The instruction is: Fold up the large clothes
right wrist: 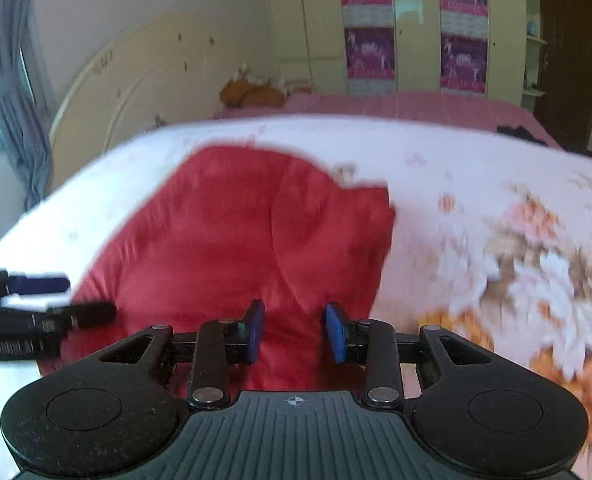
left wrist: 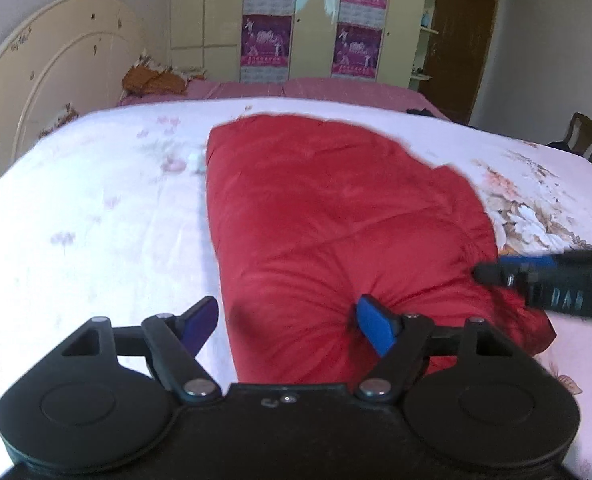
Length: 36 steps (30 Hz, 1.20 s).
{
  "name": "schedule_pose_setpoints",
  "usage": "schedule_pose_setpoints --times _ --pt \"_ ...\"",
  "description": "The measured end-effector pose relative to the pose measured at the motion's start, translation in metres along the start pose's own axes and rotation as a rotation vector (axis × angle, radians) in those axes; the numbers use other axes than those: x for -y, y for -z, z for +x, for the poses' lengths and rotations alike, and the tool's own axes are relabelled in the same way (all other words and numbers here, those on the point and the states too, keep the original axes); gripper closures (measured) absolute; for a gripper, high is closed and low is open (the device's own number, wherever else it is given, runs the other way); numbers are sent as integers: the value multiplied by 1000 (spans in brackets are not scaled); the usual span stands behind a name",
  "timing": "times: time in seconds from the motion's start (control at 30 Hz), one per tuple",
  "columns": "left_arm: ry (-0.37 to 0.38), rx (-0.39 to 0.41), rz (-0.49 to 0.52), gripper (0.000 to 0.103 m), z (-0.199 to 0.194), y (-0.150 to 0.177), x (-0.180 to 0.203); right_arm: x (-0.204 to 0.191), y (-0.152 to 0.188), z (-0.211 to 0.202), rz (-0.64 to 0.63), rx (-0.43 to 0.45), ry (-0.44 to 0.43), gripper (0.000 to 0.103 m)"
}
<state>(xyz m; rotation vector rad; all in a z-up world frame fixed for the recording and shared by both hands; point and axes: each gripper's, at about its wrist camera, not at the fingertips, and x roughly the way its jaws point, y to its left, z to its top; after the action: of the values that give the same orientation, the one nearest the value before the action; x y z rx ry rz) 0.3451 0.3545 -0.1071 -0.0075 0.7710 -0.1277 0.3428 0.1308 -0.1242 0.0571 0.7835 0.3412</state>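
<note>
A thick red garment (left wrist: 336, 220) (right wrist: 235, 232) lies spread on the white floral bedspread (left wrist: 95, 200) (right wrist: 456, 200). My left gripper (left wrist: 285, 324) stands open wide over the garment's near left corner. Its left pad hangs over the sheet, and its right pad (left wrist: 376, 328) sits at a pucker in the red cloth. My right gripper (right wrist: 296, 332) is shut on a raised ridge of the garment at its near right edge, and red cloth fills the gap between its pads. Each gripper also shows in the other's view: the right gripper (left wrist: 496, 268) and the left gripper (right wrist: 87, 296).
A cream headboard (left wrist: 55, 80) stands at the left. Beyond the bedspread are a pink cover (left wrist: 336, 88) and an orange cloth (left wrist: 151, 80). A wardrobe with purple posters (left wrist: 312, 20), a brown door (left wrist: 464, 40) and a wooden chair (left wrist: 584, 136) stand behind. A curtain (right wrist: 3, 60) hangs at the left.
</note>
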Motion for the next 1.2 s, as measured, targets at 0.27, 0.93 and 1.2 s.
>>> schedule_pose_setpoints --times 0.27,0.93,1.2 --pt "-23 -19 -35 25 6 -3 0 -5 17 25 -47 -34 12 70" --pt "-259 -17 -87 0 -135 19 81 11 43 -153 45 82 -47 17" --pt "-284 29 -55 0 -221 56 135 3 90 -250 23 150 -64 16"
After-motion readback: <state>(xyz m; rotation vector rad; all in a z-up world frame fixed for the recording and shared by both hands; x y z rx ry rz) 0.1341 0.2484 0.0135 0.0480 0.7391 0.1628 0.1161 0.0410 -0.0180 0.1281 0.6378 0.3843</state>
